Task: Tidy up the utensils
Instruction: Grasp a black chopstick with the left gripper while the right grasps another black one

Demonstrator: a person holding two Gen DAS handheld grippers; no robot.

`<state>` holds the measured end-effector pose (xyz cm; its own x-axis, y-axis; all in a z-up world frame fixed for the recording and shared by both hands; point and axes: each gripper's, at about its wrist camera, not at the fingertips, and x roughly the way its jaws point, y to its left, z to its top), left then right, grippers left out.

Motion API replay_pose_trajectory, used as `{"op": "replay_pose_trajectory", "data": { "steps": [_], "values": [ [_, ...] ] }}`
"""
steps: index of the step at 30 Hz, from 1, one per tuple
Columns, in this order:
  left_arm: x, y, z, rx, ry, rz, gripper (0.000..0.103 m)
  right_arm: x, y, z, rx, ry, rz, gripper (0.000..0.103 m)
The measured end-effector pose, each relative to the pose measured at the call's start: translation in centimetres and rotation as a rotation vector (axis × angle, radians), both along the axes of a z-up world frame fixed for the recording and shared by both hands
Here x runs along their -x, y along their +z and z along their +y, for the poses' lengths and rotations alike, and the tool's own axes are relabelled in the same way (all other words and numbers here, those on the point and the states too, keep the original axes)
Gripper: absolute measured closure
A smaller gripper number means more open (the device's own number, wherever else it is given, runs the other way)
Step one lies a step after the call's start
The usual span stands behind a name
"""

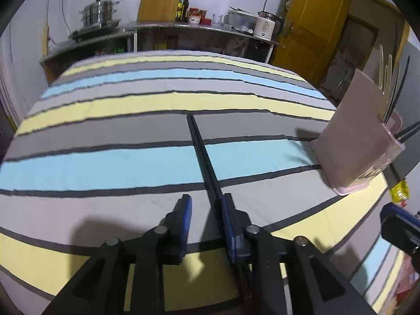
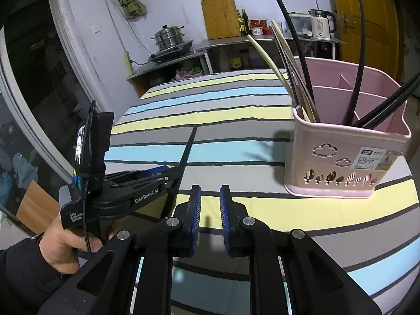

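Two black chopsticks (image 1: pixel 203 157) lie side by side on the striped tablecloth (image 1: pixel 105 162), running straight ahead from the left gripper (image 1: pixel 206 204). Their near ends pass between its blue-padded fingers (image 1: pixel 187 210), hard against the inner face of the right-hand finger and apart from the left-hand one. The jaws stand spread, with a clear gap, and clamp nothing. In the right wrist view the same pair (image 2: pixel 187 147) reaches from the left gripper (image 2: pixel 160 176) toward the table's far side, and a person's hand (image 2: pixel 68 239) holds that tool by its handle.

The right gripper (image 2: pixel 210 197) hovers over the cloth with its fingers (image 2: pixel 195 202) parted and nothing between them; the pair lies off to its left, well apart from it.

One pink utensil basket (image 2: pixel 341 157) stands upright near the table's right edge, ahead and to the right of the right gripper. A divider splits it into compartments. The left compartment holds several pale chopsticks (image 2: pixel 267 57) and some dark ones, too bunched to count; the right one holds at least three black sticks (image 2: pixel 357 73) leaning outward. From the left wrist the basket (image 1: pixel 349 136) shows its plain side.

Blue, yellow and grey bands cover the table. Behind it a metal counter (image 1: pixel 199 27) carries one wooden cutting board (image 1: pixel 160 0), one steamer pot (image 1: pixel 98 13), one white kettle (image 1: pixel 266 27), bottles and jars. One yellow door (image 1: pixel 312 21) stands at the right.
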<state>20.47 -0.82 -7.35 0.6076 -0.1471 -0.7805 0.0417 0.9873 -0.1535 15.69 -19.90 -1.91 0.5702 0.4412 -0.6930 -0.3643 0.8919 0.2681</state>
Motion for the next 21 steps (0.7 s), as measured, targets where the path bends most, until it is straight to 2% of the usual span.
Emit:
{"op": "replay_pose_trajectory", "data": {
  "steps": [1, 3, 4, 10, 12, 16, 21],
  "values": [
    [0.0, 0.0, 0.2, -0.001, 0.012, -0.003, 0.071, 0.0, 0.0, 0.0, -0.001, 0.002, 0.001, 0.088],
    [0.1, -0.1, 0.7, 0.02, 0.015, -0.003, 0.071, 0.1, 0.1, 0.1, -0.002, 0.005, 0.0, 0.088],
    [0.3, -0.1, 0.7, 0.007, 0.015, -0.005, 0.071, 0.2, 0.2, 0.2, -0.003, 0.006, -0.001, 0.088],
    [0.5, -0.3, -1.1, -0.137, -0.014, -0.012, 0.07, 0.0, 0.0, 0.1, -0.009, 0.005, 0.005, 0.088],
    [0.7, -0.2, -0.6, -0.124, 0.0, -0.004, 0.072, 0.0, 0.1, 0.1, -0.006, 0.005, 0.003, 0.088],
    [1.7, -0.2, 2.1, -0.081, 0.062, 0.007, 0.091, -0.5, -0.1, 0.6, -0.01, 0.015, 0.005, 0.088],
    [2.3, -0.1, 5.4, -0.049, 0.135, 0.017, 0.092, -1.7, -0.9, 2.6, -0.009, 0.054, 0.014, 0.088]
  ]
}}
